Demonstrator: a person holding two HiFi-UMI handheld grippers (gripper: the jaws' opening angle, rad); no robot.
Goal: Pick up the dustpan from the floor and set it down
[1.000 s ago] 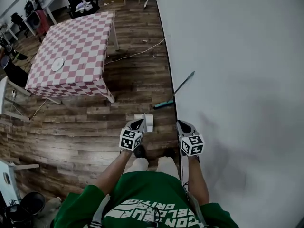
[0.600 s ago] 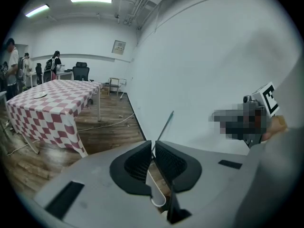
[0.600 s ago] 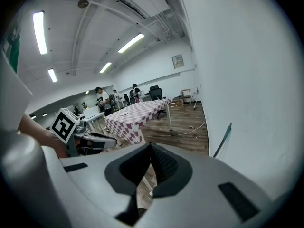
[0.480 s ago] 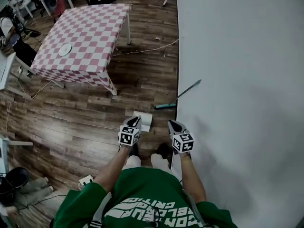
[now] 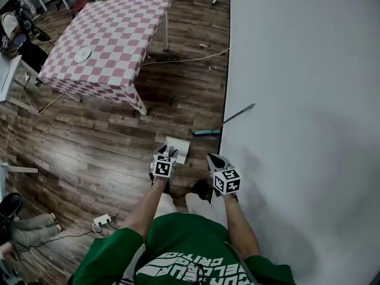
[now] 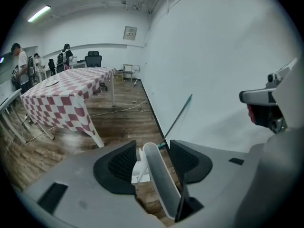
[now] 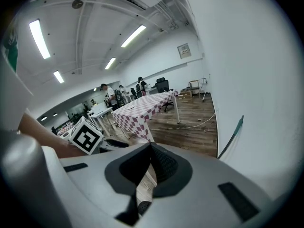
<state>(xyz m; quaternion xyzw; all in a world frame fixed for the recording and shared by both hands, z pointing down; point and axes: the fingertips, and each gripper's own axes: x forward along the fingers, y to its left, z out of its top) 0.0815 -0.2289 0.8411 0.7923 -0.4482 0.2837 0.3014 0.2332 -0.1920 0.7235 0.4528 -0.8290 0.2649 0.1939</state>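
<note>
The white plastic dustpan (image 5: 178, 148) sits on the wooden plank floor (image 5: 89, 153) just ahead of the person's feet (image 5: 202, 189). It is near the white wall (image 5: 297, 100) at the right, against which a long-handled teal broom (image 5: 231, 119) leans a little farther on. Well beyond, to the left, stands the table with a red-and-white checked cloth (image 5: 113, 34), a round white plate (image 5: 82, 54) on it; a white power strip (image 5: 102, 221) lies on the floor left of the person's legs (image 5: 161, 208).

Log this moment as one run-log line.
left gripper: jaws just opened, dustpan handle between, unclamped | right gripper: shut, empty | dustpan: on floor
</note>
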